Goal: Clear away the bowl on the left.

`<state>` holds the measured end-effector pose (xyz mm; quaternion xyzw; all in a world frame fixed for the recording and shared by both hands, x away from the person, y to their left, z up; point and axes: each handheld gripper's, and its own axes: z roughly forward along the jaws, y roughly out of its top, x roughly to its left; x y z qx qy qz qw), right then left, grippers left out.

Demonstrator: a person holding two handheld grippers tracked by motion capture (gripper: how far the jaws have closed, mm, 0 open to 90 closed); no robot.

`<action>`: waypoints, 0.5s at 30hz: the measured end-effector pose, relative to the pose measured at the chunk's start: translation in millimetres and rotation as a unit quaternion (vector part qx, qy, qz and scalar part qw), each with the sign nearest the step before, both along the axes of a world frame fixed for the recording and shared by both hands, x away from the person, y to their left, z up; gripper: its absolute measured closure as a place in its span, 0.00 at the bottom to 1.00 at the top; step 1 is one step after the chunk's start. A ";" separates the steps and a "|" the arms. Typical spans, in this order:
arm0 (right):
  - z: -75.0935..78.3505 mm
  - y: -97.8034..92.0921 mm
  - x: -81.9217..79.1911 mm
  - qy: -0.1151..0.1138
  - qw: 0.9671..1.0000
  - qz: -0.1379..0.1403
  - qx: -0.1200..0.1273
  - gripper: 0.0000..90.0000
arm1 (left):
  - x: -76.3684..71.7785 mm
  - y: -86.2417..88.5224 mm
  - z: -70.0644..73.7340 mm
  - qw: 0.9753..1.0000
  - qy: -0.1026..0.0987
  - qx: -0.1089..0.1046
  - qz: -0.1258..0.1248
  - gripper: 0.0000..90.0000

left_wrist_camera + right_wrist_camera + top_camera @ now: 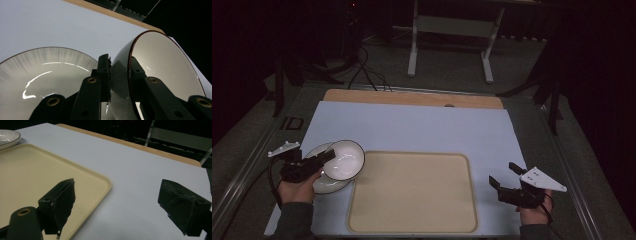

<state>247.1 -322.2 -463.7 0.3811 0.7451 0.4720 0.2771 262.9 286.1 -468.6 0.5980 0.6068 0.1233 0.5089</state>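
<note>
While left gripper (326, 157) clamps rim, white glossy bowl (345, 159) tilts; right gripper (502, 176) wide.

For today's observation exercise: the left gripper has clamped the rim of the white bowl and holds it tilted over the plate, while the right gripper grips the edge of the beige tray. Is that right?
Not quite. The right gripper grips nothing: the right gripper view shows its jaws wide apart over the blue table cover, beside the beige tray. The rest holds: the left gripper clamps the white bowl tilted over the plate.

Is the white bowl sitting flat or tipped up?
Tipped. The white bowl is clamped by its rim in the left gripper, its opening angled sideways above the plate.
</note>
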 end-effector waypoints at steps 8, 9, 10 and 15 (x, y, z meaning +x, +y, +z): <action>0.1 -0.1 -0.1 0.000 1.000 0.000 0.000 0.16 | -0.1 -5.1 1.4 1.000 -0.001 -0.001 -0.005 0.86; 0.1 -0.1 -0.1 0.000 1.000 0.001 0.000 0.16 | -0.1 -5.8 1.7 1.000 -0.001 -0.001 -0.006 0.86; 0.1 0.0 -0.1 0.000 1.000 0.001 0.000 0.16 | -0.1 -6.6 1.9 1.000 -0.002 -0.001 -0.007 0.86; 0.2 -0.2 -0.1 0.000 1.000 0.000 0.001 0.16 | -0.4 -11.2 3.6 1.000 -0.005 -0.002 -0.013 0.86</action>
